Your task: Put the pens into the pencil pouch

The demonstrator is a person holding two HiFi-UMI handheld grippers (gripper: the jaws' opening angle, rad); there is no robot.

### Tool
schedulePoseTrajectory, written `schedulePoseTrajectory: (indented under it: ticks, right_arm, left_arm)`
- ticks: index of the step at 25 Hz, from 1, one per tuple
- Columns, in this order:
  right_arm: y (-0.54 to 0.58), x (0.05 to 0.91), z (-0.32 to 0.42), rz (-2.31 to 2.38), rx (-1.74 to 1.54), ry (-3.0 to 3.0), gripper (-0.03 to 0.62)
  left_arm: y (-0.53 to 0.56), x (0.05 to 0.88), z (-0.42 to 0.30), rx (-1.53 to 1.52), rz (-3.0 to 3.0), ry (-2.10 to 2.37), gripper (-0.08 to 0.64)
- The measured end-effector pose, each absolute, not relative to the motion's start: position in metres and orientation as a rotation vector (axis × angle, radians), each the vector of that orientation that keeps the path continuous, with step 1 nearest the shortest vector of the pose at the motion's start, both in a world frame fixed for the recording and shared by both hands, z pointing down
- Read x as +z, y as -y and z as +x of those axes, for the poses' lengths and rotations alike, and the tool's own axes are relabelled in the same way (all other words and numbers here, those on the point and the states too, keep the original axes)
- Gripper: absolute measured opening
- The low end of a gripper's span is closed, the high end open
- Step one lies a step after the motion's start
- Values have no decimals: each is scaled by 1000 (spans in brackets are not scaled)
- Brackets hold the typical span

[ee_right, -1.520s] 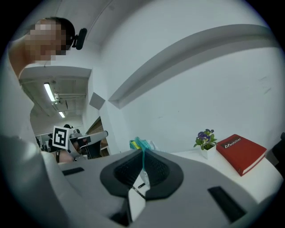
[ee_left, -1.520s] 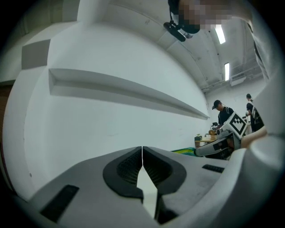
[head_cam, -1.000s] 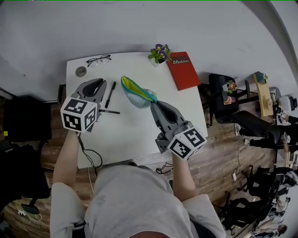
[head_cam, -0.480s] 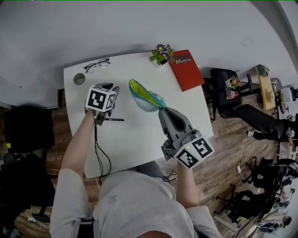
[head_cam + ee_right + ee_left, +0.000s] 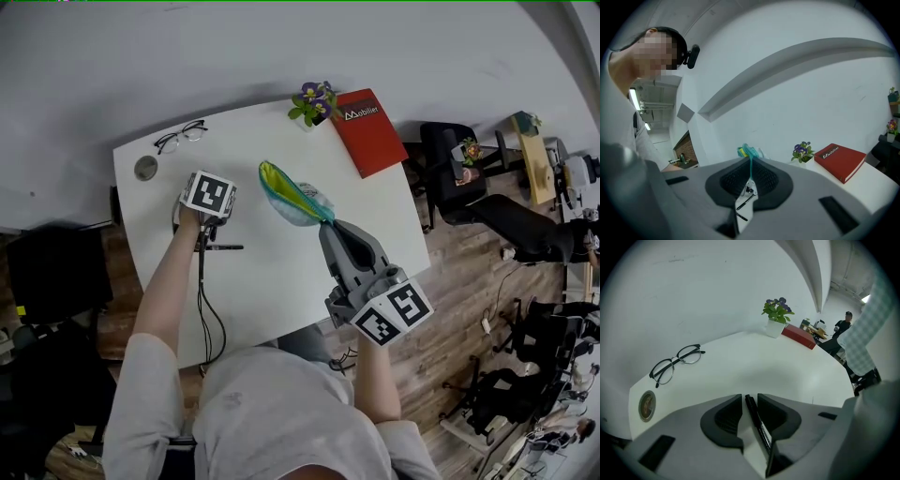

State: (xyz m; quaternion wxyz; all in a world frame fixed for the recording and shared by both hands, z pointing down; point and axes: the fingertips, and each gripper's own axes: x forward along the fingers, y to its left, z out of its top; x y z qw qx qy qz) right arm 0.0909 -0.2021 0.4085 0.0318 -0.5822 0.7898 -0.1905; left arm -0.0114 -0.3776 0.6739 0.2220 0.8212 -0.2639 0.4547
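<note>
Pen [image 5: 755, 420] sits loose between left gripper [image 5: 749, 397] jaws, narrowly apart; right gripper [image 5: 750, 162] clamps pencil pouch [image 5: 289, 195]. Glasses [image 5: 675, 363], plant [image 5: 777, 314], book [image 5: 799, 337] lie beyond.

Glasses [image 5: 181, 136] far-left on table [image 5: 281, 281]; plant [image 5: 311, 101] beside book [image 5: 368, 131] (far-right); pouch [image 5: 292, 195] centre.

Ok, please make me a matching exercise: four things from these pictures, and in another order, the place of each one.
1 black pen
2 green and yellow fabric pouch
3 red hardcover book
4 black-framed glasses

A beside the potted purple-flowered plant
B clamped in the right tool
C between the left tool's jaws
D near the small round disc

Pairs: 1-C, 2-B, 3-A, 4-D
</note>
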Motion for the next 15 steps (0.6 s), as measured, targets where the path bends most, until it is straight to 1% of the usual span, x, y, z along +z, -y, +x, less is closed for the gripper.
schedulePoseTrajectory:
  ticks: [2,6,8,10,12,15]
  right_arm:
    - [202,411,93,-1793,-594,-2426,35]
    - [203,416,96,-1783,-606,-2429,35]
    - [204,418,96,-1772,-613,-2434,35]
    - [204,418,98,-1761,-619,-2439,35]
    - [204,416,99,-1746,-621,-2447,35]
    - [207,416,102,-1719,-620,-2465,35]
  left_arm:
    - [380,673,-12,1277,2270,750,110]
    - [383,672,-8,1309,2284,774,98]
    - [381,673,-5,1324,2282,775,74]
    - [378,673,-4,1317,2277,776,71]
    - [376,665,-4,1255,2280,785,71]
    - [379,639,-1,1083,2316,813,71]
